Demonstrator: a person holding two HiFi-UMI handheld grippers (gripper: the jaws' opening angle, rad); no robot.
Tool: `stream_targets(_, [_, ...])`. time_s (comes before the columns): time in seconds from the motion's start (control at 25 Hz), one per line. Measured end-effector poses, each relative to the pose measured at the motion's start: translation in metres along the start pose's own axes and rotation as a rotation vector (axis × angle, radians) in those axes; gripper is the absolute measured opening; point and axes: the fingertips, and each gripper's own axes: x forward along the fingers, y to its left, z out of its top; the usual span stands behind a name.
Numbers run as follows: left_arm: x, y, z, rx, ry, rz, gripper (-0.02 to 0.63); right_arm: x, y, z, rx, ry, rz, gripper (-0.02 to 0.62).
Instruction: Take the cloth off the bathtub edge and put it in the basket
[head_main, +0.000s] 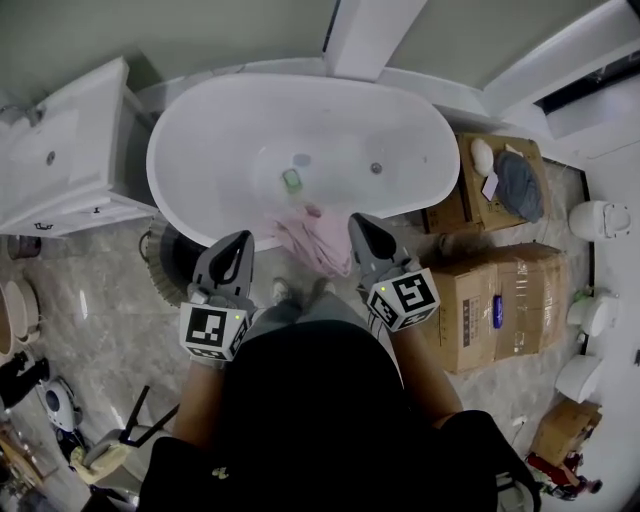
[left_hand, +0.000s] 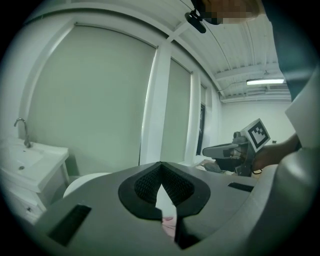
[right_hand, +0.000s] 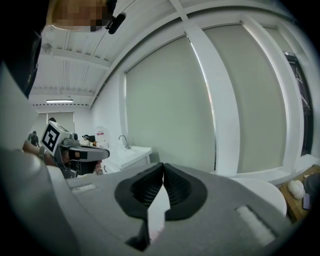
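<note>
A pink cloth (head_main: 312, 243) hangs crumpled over the near rim of the white oval bathtub (head_main: 200, 130). My left gripper (head_main: 243, 238) is shut and empty, its tips just left of the cloth. On the cloth's right, my right gripper (head_main: 357, 220) is also shut with nothing held. In the left gripper view the left gripper (left_hand: 161, 165) has its jaws closed tip to tip, and a bit of pink cloth (left_hand: 170, 223) shows below the gap. The right gripper view shows the right gripper (right_hand: 163, 166) closed the same way. A dark round basket-like thing (head_main: 160, 265) sits on the floor left of the tub.
A white washbasin cabinet (head_main: 60, 160) stands to the left of the tub. Cardboard boxes (head_main: 500, 300) and white toilets (head_main: 598, 220) crowd the right side. A small green object (head_main: 291, 179) lies inside the tub near the drain (head_main: 376, 168).
</note>
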Motion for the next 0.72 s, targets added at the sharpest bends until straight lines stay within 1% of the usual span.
stream_targets(0.28, [-0.002, 0.014, -0.007, -0.036, 0.021, 0.092, 0.006, 0.03, -0.003, 0.0, -0.007, 0.03, 0.088, -0.002])
stream_targets(0.4, [-0.001, 0.019, -0.008, -0.047, 0.032, 0.144, 0.006, 0.043, -0.006, -0.004, -0.011, 0.051, 0.136, 0.014])
stream_targets(0.56, [-0.005, 0.02, -0.014, -0.074, 0.054, 0.217, 0.006, 0.055, -0.009, -0.019, -0.024, 0.086, 0.195, 0.015])
stream_targets(0.72, [-0.014, 0.021, -0.026, -0.094, 0.072, 0.282, 0.006, 0.069, -0.008, -0.041, -0.031, 0.138, 0.251, 0.035])
